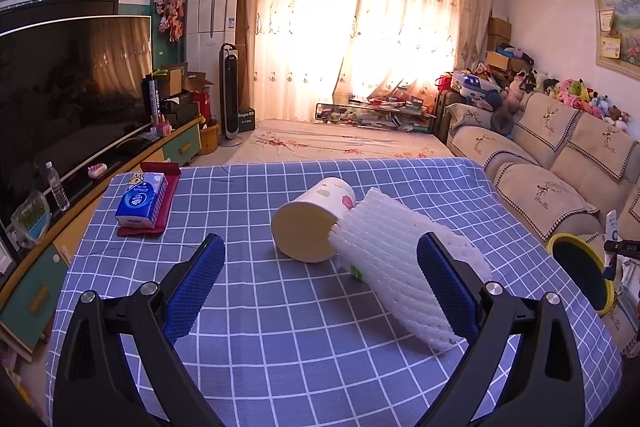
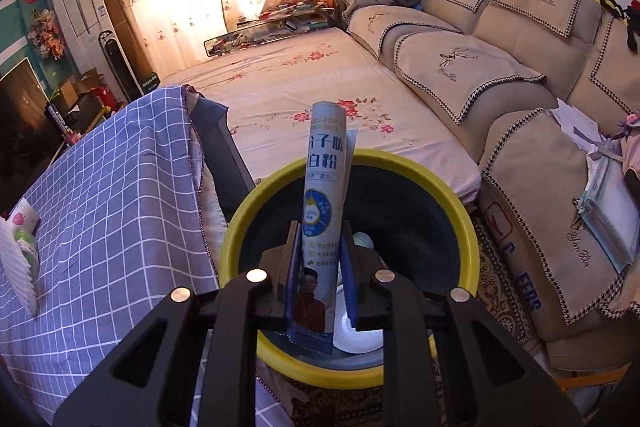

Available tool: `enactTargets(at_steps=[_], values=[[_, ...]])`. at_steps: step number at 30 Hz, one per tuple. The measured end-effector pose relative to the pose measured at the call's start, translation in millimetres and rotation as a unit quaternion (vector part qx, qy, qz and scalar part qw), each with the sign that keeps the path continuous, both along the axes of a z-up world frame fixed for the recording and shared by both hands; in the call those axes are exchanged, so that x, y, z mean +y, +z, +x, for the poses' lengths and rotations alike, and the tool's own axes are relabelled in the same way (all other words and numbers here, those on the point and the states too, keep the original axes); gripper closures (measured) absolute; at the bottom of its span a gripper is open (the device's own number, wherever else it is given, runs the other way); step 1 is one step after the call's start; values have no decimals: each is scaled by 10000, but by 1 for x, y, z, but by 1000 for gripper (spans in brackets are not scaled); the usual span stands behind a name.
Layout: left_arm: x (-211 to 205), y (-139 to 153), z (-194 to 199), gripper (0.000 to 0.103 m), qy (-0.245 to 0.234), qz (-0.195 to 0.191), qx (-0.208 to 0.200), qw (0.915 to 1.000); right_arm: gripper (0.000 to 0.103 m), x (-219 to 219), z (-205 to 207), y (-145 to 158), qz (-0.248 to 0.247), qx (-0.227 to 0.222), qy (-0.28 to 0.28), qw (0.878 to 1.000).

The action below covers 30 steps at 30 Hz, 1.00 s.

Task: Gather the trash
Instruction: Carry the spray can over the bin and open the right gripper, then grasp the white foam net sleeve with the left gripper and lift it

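The right gripper [image 2: 322, 283] hangs over the yellow-rimmed bin [image 2: 466, 223], its jaws loosely flanking a rolled leaflet [image 2: 324, 215]; whether the pads grip it I cannot tell. If the roll tips toward twelve o'clock it could drop outside the rim. The left gripper [image 1: 320, 275] stands wide open and empty, with the foam sleeve [image 1: 384, 251] at one o'clock and the paper cup [image 1: 308, 223] at twelve on the checked tablecloth [image 1: 280, 327].

One paper cup [image 1: 308, 217]; one foam sleeve [image 1: 396, 267]; one tissue pack [image 1: 141, 201]; one bin [image 2: 464, 223]; one rolled packet [image 2: 324, 211].
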<state>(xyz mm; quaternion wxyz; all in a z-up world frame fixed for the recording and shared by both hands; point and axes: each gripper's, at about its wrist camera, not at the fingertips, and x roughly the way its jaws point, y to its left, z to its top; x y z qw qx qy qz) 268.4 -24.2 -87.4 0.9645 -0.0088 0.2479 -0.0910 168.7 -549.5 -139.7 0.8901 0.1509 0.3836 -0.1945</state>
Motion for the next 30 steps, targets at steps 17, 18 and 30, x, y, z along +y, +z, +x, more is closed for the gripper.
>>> enactTargets(at_steps=[17, 18, 30], values=[[-19, -11, 2, 8, -558, -49, 301, 9980, 35, 113, 58, 71, 231, -1624, 987, 9815], [-21, -12, 2, 8, -585, -15, 332, 9977, 35, 128, 67, 73, 212, -1670, 1145, 9791], [-37, -48, 33, 8, -896, -89, 1276, 9877, 34, 177, 86, 49, -59, -1475, 1615, 9758]])
